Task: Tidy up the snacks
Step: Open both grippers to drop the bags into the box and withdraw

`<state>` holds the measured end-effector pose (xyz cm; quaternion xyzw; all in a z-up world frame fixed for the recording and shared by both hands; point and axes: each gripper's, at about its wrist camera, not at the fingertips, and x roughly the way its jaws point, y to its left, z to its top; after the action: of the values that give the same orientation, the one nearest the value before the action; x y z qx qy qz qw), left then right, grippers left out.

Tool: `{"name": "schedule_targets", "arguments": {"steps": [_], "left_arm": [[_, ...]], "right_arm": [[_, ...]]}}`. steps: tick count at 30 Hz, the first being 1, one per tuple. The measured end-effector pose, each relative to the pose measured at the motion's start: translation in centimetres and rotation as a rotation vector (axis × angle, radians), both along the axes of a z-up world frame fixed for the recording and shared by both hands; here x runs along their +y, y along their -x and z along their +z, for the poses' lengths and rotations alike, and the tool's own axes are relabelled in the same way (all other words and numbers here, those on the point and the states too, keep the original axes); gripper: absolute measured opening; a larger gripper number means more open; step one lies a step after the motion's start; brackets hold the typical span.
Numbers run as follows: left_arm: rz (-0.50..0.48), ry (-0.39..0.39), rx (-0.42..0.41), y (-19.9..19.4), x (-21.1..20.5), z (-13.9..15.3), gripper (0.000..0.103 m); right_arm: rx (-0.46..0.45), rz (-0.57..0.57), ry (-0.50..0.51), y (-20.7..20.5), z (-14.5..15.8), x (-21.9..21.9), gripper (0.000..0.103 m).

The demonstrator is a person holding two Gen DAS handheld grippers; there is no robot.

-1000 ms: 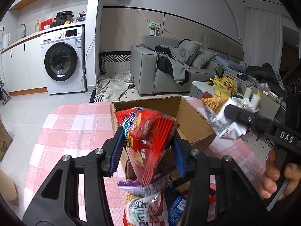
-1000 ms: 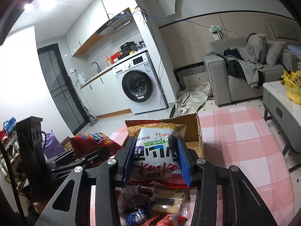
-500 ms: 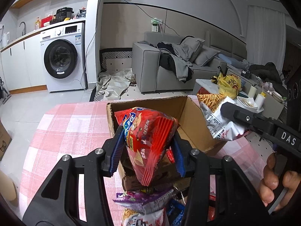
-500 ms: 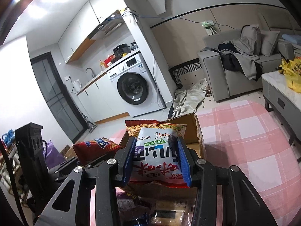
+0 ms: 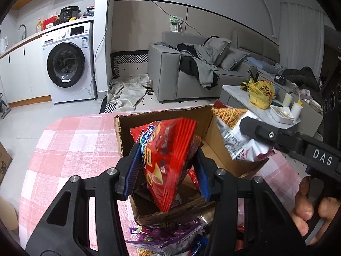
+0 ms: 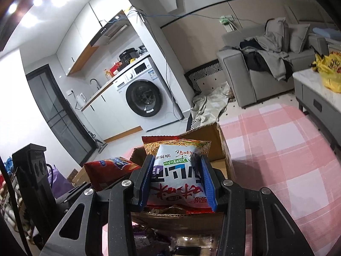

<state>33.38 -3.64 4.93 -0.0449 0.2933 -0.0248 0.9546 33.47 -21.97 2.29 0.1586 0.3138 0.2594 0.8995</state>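
Both bags have come forward and lower over the cardboard box since a second ago; then the red bag hung above the near wall, and now its lower corner dips inside the open top. My left gripper is clenched on that red bag, blue pads pressing its sides. Its print shows blue lettering in a white-edged oval and pictures of chips; I cannot read the words. My right gripper is clamped on a white-and-red snack bag, held upside down to my camera, with large blue and red Chinese characters, a small green label and a band of printed noodle sticks along its far edge. From the left camera this bag hangs over the box's right wall, its back panel covered in small text too fine to read. White letters "DAS" stand on the right gripper's black arm, and a hand grips its handle.

Within the box I see a few flat packets, mostly hidden. Just in front of it, on the pink checked tablecloth, lies a purple packet among other snacks. On a side table beyond sits a yellow bag with red writing.
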Motion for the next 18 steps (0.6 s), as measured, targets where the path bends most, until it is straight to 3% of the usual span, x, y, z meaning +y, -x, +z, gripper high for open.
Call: {"name": "schedule_targets", "arguments": {"steps": [12,14,18], "left_arm": [[-0.015,-0.026,0.056,-2.4,-1.4,-2.4,0.045],[-0.018,-0.032,0.073,-2.6,-1.9,-2.5,0.050],[-0.013,-0.038,0.066,-2.5,-2.7,-2.1,0.079]], "right_arm": [[0.043,0.000,0.004,-1.1,-1.0,0.1,0.045],[0.037,0.001,0.004,-1.1,-0.8,-0.2,0.053],[0.012,-0.019,0.029,-0.4,-0.1,-1.1,0.064]]}}
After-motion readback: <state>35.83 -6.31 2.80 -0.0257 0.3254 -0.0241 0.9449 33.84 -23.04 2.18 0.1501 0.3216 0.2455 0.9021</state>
